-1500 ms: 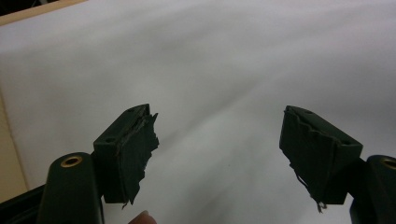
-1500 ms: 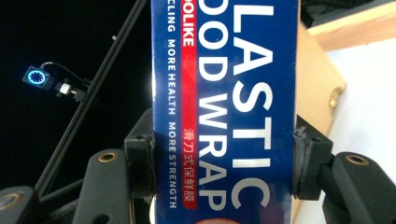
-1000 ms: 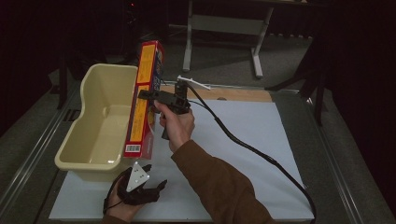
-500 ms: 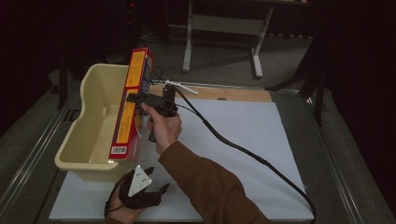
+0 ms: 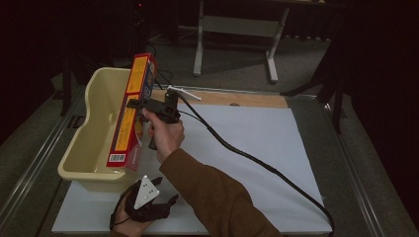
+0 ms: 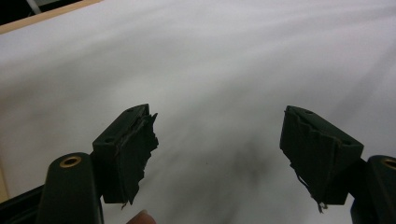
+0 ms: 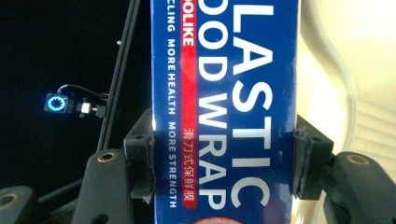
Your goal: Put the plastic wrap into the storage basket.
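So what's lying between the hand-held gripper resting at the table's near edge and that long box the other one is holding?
The high view shows bare white sheet and the tub's near rim between the left hand-held gripper and the box.

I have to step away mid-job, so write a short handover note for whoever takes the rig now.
Right gripper: shut on the plastic wrap box, held upright and tilted over the cream tub, with its lower end at the tub's near right rim.
Left gripper: open, holding nothing, low over the white sheet in front of the tub.
Done: box picked up and brought to the tub.
Left: probably lower the box into the tub, release it, and draw the right gripper clear.
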Demonstrator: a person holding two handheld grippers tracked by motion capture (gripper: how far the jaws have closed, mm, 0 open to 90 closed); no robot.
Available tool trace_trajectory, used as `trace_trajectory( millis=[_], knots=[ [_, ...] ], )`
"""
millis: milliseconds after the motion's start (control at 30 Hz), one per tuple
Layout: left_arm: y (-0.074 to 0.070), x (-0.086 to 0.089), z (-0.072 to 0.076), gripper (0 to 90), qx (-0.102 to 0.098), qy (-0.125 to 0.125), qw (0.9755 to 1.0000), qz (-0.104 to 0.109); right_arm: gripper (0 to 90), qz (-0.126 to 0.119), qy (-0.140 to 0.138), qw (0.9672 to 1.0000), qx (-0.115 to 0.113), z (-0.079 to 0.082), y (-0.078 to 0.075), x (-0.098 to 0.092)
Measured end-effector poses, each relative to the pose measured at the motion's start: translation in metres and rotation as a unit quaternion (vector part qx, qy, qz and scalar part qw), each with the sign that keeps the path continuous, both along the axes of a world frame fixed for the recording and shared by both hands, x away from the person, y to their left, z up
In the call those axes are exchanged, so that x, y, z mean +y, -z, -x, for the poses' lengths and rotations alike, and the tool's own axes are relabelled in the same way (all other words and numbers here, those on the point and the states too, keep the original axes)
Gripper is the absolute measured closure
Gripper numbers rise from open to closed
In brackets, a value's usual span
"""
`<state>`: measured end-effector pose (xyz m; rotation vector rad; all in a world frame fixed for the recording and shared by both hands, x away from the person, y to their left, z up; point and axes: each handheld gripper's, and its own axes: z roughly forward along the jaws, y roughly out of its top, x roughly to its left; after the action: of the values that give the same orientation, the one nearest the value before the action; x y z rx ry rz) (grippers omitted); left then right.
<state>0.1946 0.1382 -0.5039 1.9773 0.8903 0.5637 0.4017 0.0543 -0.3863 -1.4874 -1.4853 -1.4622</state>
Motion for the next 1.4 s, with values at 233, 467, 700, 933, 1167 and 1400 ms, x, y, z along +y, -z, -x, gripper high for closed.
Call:
trace_trajectory(
  millis=[233, 467, 700, 933, 1167, 1400],
  knots=[
    [0.0, 0.0, 0.001, 25.8, 0.0, -0.001, 1.0, 0.002, 39.3, 0.003, 0.011, 0.9999, 0.012, -0.003, 0.006, 0.005],
    [0.0, 0.001, 0.001, 25.7, 0.0, -0.001, 1.0, 0.007, 39.1, 0.011, 0.013, 0.9997, 0.018, -0.003, 0.007, 0.013],
    [-0.001, 0.002, 0.001, 25.7, 0.0, -0.003, 1.0, 0.008, 39.0, 0.022, 0.007, 0.9995, 0.024, -0.003, 0.009, 0.025],
    [-0.002, 0.002, 0.002, 25.7, -0.002, -0.004, 0.9999, 0.011, 38.8, 0.023, 0.0, 0.9993, 0.029, -0.004, 0.01, 0.031],
    [-0.002, 0.003, 0.003, 25.7, -0.002, -0.004, 0.9999, 0.013, 38.6, 0.028, 0.002, 0.9992, 0.027, -0.005, 0.011, 0.035],
    [-0.003, 0.004, 0.003, 25.7, -0.002, -0.004, 0.9999, 0.014, 38.6, 0.032, -0.006, 0.9989, 0.034, -0.005, 0.012, 0.043]
  ],
)
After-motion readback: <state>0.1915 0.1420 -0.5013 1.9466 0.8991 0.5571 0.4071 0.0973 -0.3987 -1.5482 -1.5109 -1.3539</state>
